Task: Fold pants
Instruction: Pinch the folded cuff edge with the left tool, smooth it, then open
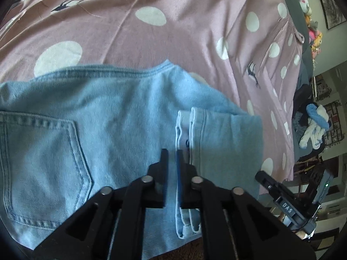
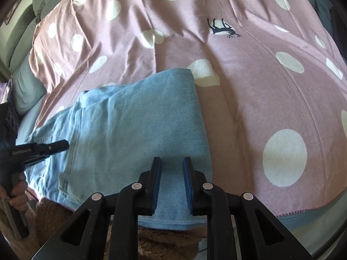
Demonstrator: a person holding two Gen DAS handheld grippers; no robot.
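Light blue jeans [image 1: 121, 117] lie folded on a pink bedspread with white dots [image 1: 173, 32]. A back pocket [image 1: 43, 164] shows at the left, and the leg hems [image 1: 186, 134] lie folded over the seat. My left gripper [image 1: 172, 153] hovers over the hems with a narrow gap between its jaws, holding nothing. It also shows in the right wrist view [image 2: 63, 146]. My right gripper [image 2: 172, 162] is open and empty above the folded end of the jeans [image 2: 141, 130]. It also shows in the left wrist view [image 1: 262, 177].
The bed's near edge runs just below the jeans, with brown fuzzy fabric [image 2: 164, 244] under it. Grey pillows [image 2: 26, 21] lie at the head of the bed. Soft toys [image 1: 314, 130] and furniture stand beyond the bed's right side.
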